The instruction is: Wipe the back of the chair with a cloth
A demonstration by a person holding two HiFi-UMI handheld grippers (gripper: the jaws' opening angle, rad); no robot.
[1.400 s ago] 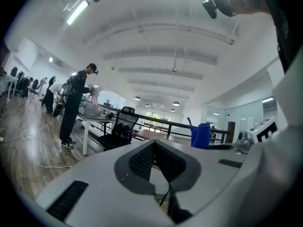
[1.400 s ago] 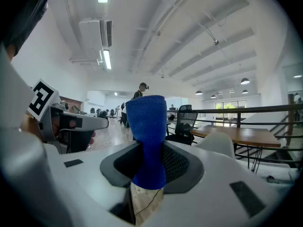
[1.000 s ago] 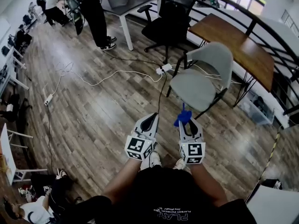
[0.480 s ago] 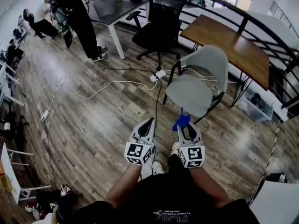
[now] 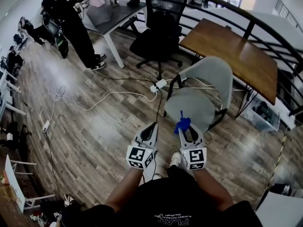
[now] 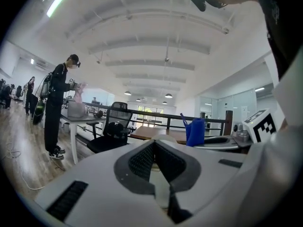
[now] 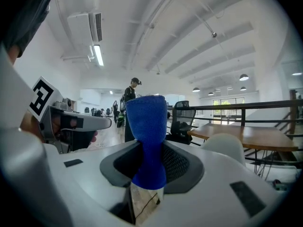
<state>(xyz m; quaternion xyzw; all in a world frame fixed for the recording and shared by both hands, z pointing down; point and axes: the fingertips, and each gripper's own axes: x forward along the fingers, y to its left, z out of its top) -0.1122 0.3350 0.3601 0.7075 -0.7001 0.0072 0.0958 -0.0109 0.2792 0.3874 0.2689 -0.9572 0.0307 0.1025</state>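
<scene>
Two tools are hanging low and side by side, both pointing toward the grey shell chair (image 5: 203,100). The right tool (image 5: 185,128) is clamping a blue cloth (image 5: 182,123). The cloth is standing up out of the closed jaws as a bunched roll, pinched narrow where the pads are gripping it and flaring wider above. From the head view its tip is overlapping the near edge of the chair's seat, though I cannot tell whether it is actually touching the chair. The left tool (image 5: 152,126) is sitting just beside the right one, on the side further from the chair. Its jaws are pressing together with nothing between them.

The chair's curved back (image 5: 218,70) is rising on the far side of the seat from the tools, well apart from the cloth. Behind the chair a brown wooden table (image 5: 236,51) is standing, its near corner reaching close to the chair back. On the plank floor (image 5: 94,131), near the chair's front leg, a white power strip (image 5: 158,85) is lying with a white cable (image 5: 113,94) trailing away from the chair. Farther off on that same side of the chair, a black office chair (image 5: 161,27) is sitting by a grey table (image 5: 111,15). A bystander in dark clothes (image 5: 71,27) is standing beyond that, well apart from the grey chair.
</scene>
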